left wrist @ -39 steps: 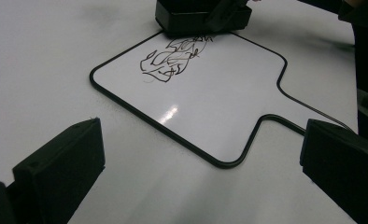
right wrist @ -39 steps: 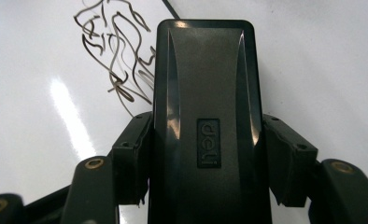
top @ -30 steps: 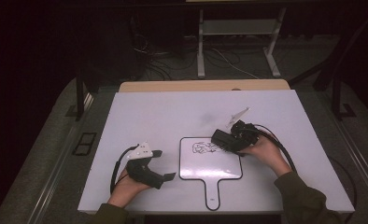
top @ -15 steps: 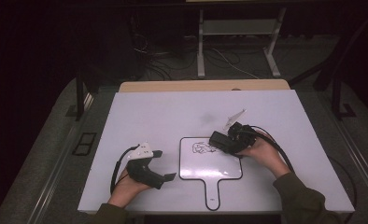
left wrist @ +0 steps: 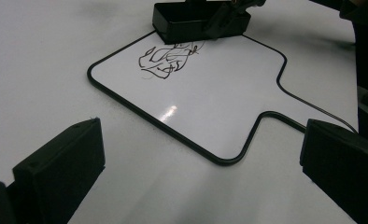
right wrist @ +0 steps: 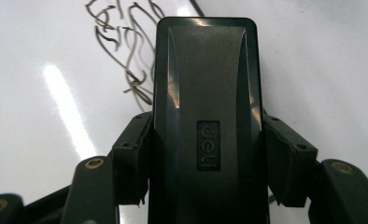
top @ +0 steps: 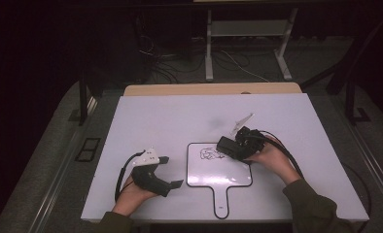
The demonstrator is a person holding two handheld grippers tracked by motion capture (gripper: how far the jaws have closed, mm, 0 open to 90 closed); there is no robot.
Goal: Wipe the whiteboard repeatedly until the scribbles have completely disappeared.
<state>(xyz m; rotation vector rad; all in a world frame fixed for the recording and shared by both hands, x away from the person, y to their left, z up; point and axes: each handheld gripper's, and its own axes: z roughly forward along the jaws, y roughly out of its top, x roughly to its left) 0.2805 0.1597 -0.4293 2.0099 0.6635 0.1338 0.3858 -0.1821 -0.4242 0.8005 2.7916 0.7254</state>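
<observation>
While the black eraser (right wrist: pixel 205 121) sits clamped between the right gripper's (top: pixel 234 148) two jaws, its front end rests on the small handled whiteboard (top: pixel 228 175), at the edge of the black scribble (top: pixel 210 154) near the board's upper left corner. Seen from the right gripper view, the jaw pads press on both long sides of the eraser at about mid-length, logo side up; grip reads square and centred.

Handling judgement: eraser body looks like rigid moulded plastic, light, glossy on top (probably slick there, so the flat side walls are the better purchase, as taken now). Not fragile. Presumably a soft felt face underneath, though it cannot be seen. Wiping should need only light downward pressure with the body kept flat; a tilt would lift part of the face off the marks.

Whiteboard: thin, stiff, black-rimmed, lying flat on the white table (top: pixel 146 116) with its handle pointing toward the person. Probably light enough to slide under a wipe stroke, as nothing pins it down.

Left gripper (top: pixel 166 172): resting on the table just left of the board, jaws standing wide apart with nothing between them (left gripper view looks across the board's lower corner toward the eraser (left wrist: pixel 198 18)). It could steady the board's rim or handle if the board skates.

Beyond the table: dark floor, cables, a metal stand's legs (top: pixel 248 43).
</observation>
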